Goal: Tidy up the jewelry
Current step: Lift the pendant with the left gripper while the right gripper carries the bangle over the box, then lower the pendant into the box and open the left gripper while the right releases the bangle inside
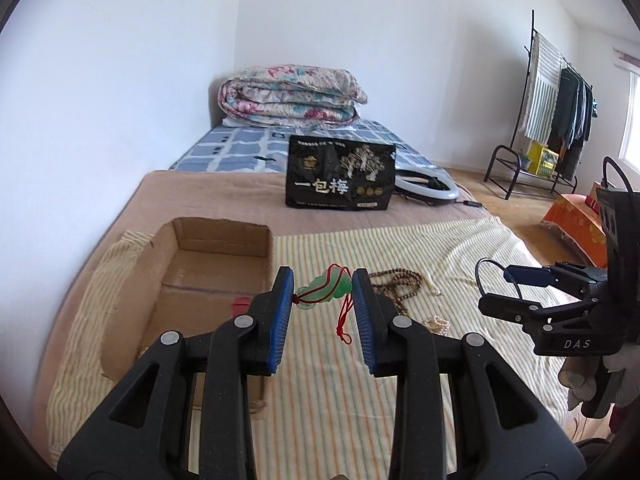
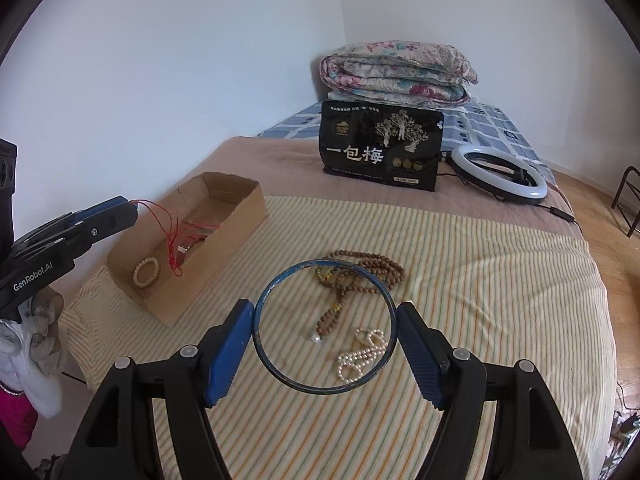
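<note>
Your right gripper (image 2: pixel 325 334) was clamped across the bangle (image 2: pixel 256 316); your left gripper (image 1: pixel 323 294) pinched the pendant (image 1: pixel 326 289) beside the box (image 2: pixel 240 216), likely for dropping in. Beads (image 2: pixel 362 268) and pearls (image 2: pixel 362 354) lay right of the box, unsorted.

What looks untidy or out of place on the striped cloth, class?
The brown bead necklace and the pearl strand lie in loose heaps on the striped cloth, outside the cardboard box. A single pearl sits apart beside them.
</note>
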Tool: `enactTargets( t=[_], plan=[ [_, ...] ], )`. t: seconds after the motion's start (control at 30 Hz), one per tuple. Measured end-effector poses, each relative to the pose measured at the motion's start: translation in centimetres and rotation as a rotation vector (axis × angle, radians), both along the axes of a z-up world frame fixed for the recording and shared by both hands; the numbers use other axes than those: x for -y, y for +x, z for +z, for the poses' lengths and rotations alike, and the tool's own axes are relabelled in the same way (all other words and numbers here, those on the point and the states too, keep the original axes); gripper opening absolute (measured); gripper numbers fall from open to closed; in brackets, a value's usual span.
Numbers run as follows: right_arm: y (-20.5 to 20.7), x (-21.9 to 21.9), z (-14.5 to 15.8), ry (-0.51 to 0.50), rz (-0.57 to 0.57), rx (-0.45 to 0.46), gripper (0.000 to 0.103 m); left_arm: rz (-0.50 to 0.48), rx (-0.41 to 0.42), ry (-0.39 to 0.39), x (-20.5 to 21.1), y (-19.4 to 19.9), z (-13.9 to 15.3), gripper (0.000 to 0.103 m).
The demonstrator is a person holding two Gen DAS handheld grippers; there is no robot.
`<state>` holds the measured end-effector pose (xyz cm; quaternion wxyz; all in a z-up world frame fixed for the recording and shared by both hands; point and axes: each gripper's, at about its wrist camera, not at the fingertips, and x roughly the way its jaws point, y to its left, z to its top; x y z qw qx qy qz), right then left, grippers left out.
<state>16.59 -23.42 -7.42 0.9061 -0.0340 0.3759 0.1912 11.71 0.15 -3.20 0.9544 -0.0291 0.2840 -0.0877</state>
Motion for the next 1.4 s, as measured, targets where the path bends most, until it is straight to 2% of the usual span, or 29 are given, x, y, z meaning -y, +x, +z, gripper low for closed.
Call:
enactTargets(
  t=[0.3,0.67,1.4],
  plan=[
    [1.7,-5.6,1.5,0.011,0.070,0.026,0.075,0.080,0.029,-0.003,-4.8,-0.7,0.8,0.030],
    [5.2,-11.9,1.6,0.025,0.130,0.028,0.075,0.155,-0.002,0.023,-9.1,0.2,-0.4,0.030],
    [12.5,-20.0,-1.9,0.021,0.170,-0.030,0.075,0.194,-0.068,0.032,-12.0,2.8,-4.1,0.030]
  ],
)
